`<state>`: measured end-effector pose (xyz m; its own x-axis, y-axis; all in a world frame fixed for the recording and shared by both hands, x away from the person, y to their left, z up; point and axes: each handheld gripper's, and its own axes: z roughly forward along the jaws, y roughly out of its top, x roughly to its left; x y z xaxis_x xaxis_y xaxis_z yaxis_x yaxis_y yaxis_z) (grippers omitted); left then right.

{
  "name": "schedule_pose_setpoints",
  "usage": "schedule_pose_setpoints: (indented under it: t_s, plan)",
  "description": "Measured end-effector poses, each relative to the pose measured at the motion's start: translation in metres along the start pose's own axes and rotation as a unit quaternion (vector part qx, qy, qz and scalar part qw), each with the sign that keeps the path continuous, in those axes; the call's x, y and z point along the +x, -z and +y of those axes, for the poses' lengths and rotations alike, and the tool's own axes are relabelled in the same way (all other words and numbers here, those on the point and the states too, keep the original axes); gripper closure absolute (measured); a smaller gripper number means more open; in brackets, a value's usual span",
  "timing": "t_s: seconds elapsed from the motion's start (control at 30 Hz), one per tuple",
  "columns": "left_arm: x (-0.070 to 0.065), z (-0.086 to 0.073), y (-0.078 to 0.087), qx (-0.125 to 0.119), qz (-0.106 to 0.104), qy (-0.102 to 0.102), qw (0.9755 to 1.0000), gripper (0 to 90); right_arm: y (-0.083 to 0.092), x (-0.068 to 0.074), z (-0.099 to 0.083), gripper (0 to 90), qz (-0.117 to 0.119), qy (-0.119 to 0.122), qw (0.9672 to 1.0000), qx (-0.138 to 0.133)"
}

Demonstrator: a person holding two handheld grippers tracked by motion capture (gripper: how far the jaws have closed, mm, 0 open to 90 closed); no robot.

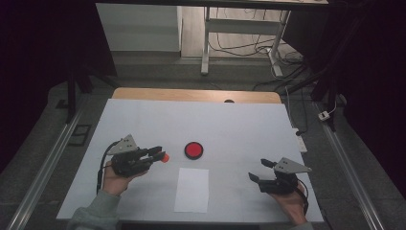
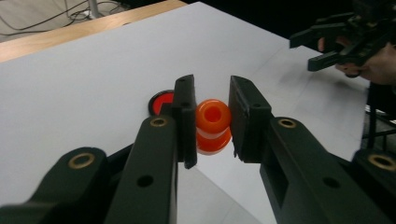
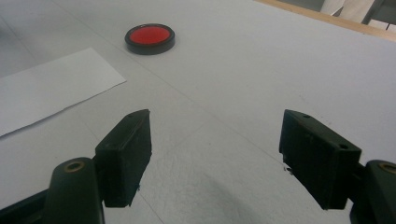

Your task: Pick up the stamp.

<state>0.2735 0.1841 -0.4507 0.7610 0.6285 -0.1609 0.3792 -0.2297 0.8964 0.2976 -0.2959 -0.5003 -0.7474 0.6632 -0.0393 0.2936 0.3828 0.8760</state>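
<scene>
the left tool (image 1: 160,154) was clamped on a small orange spool (image 1: 165,157), its two black jaws pressed against the spool's sides. in the left gripper view the spool (image 2: 213,125) sat between the jaw pads with its open end facing the camera, a hole in the middle of the rounded top and a second flange below it. the spool was off the worktop (image 1: 239,124), held over the white surface just left of a red disc (image 1: 194,150) with a black rim. in the left gripper view that disc (image 2: 161,100) lay beyond the jaws, partly hidden behind one of them.

the right tool (image 1: 262,171) stood wide open with nothing between its jaws. it hovered near the right front of the worktop, well apart from the spool. the right gripper view showed its two pads spread over bare white surface, with the disc (image 3: 150,38) farther off and a sheet of paper (image 3: 51,84) beside it.

in the high view the paper (image 1: 192,189) lay flat near the front edge, just in front of the disc and between the two hands. the left hand (image 1: 117,177) gripped its tool from below, a grey sleeve (image 1: 95,211) showing at the wrist. the right hand (image 1: 289,203) held its tool low at the front corner.
</scene>
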Motion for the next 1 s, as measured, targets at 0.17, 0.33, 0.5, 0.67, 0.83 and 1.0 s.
schedule_pose_setpoints:
  t_s: [0.17,0.33,0.5,0.67,0.83,1.0]
  plan:
    - [-0.009,0.005,-0.003,-0.004,-0.018,-0.006,0.9998,72.9,-0.001,0.000,0.000,24.9,-0.001,0.003,1.0000,0.001]
    - [-0.013,0.007,-0.006,-0.005,-0.031,-0.007,0.9995,72.9,0.000,-0.001,0.000,24.9,-0.003,0.002,1.0000,0.003]
    - [-0.019,0.007,-0.014,-0.003,-0.052,-0.006,0.9986,72.9,-0.001,0.000,0.000,24.9,0.000,0.004,1.0000,0.002]
    - [-0.025,0.007,-0.021,0.001,-0.060,-0.009,0.9981,72.9,-0.002,0.000,0.000,25.0,0.001,0.004,1.0000,0.002]
    - [-0.033,0.008,-0.030,0.007,-0.074,-0.016,0.9971,72.9,-0.002,0.000,0.000,25.1,-0.002,0.007,1.0000,0.006]
    - [-0.041,0.009,-0.040,0.011,-0.086,-0.022,0.9960,72.9,-0.003,0.001,0.000,25.2,0.003,0.007,1.0000,0.006]
